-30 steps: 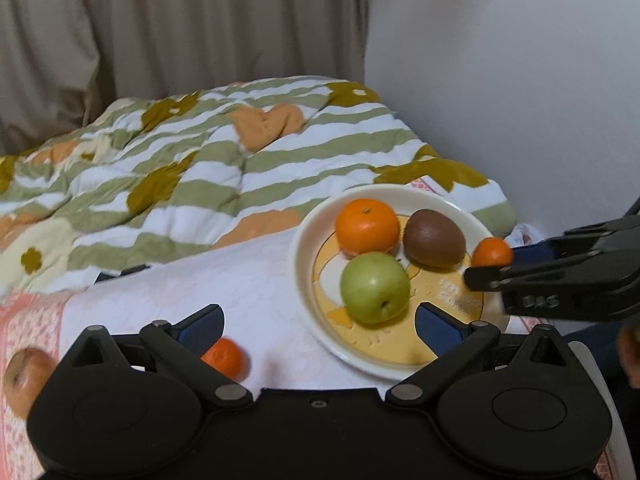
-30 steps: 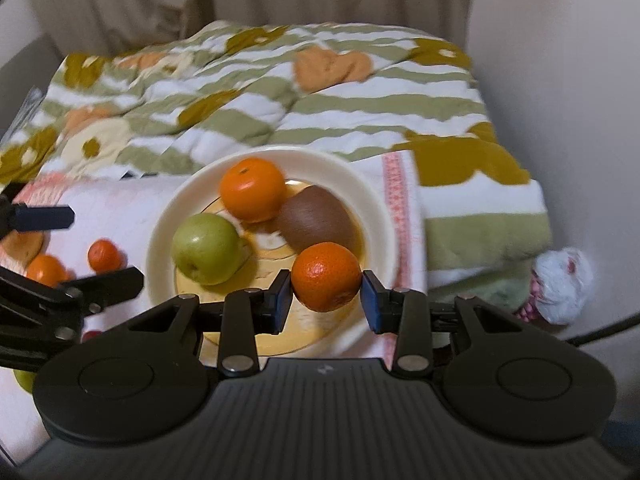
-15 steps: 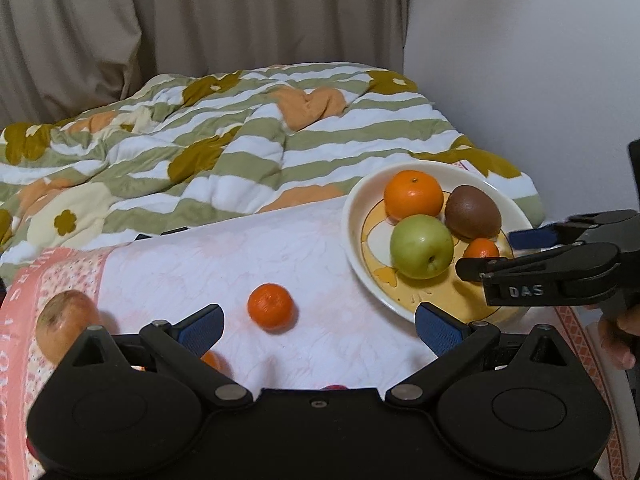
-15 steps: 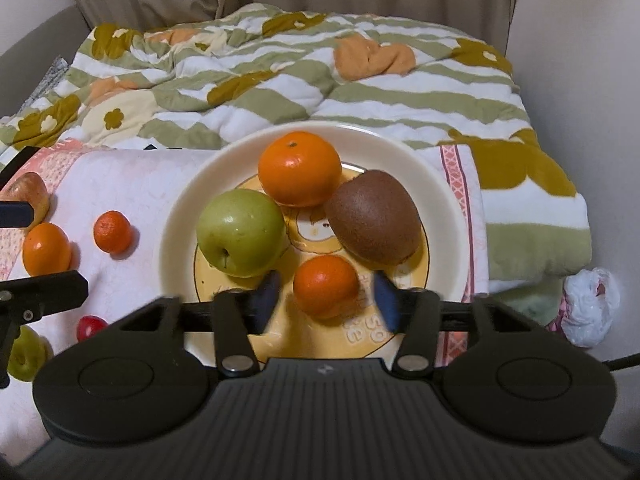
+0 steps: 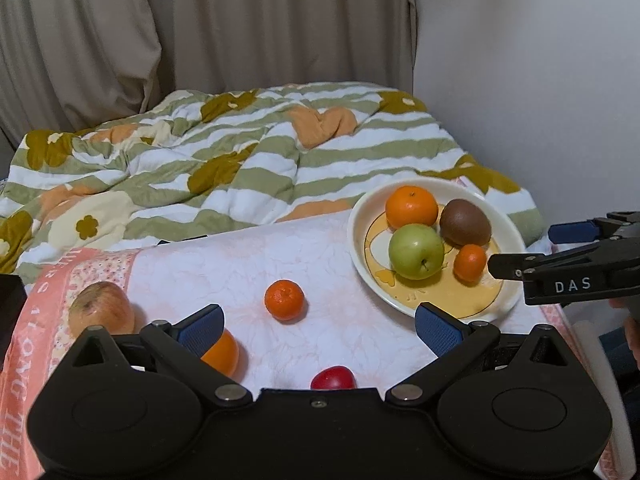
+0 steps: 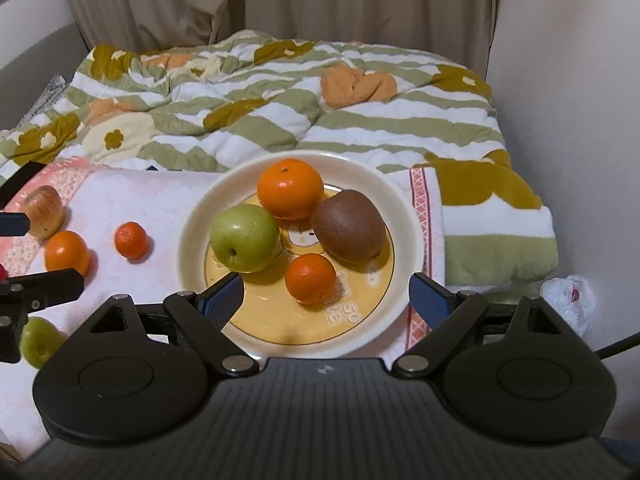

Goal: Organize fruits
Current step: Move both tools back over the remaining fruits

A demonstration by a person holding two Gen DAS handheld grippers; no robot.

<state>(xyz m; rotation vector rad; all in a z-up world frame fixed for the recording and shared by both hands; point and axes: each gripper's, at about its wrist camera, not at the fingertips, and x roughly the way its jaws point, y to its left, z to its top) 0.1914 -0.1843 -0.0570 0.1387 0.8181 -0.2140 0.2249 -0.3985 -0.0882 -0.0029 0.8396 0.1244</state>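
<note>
On a pale, soft pink-edged towel [image 6: 132, 196] spread over a striped, flower-printed quilt [image 6: 280, 108] stands a round, glossy cream plate [image 6: 404, 208] with a yellow centre. It holds a smooth green apple [image 6: 245, 238], a dimpled large orange [image 6: 290, 189], a fuzzy brown oval kiwi [image 6: 348, 225] and a small mandarin [image 6: 311, 278], lying free on the plate. The right gripper [image 6: 323, 294] has just been opening; its ribbed blue pads [image 6: 428, 299] now stand wide apart above the plate's near edge, with nothing between them. The left gripper [image 5: 318, 330] is likewise spread and empty over the towel, where a second mandarin [image 5: 284, 301], an orange [image 5: 224, 352], a mottled yellowish-red apple [image 5: 102, 312] and a shiny red fruit [image 5: 333, 378] lie scattered. Pleated beige curtains [image 5: 200, 40] hang behind.
</note>
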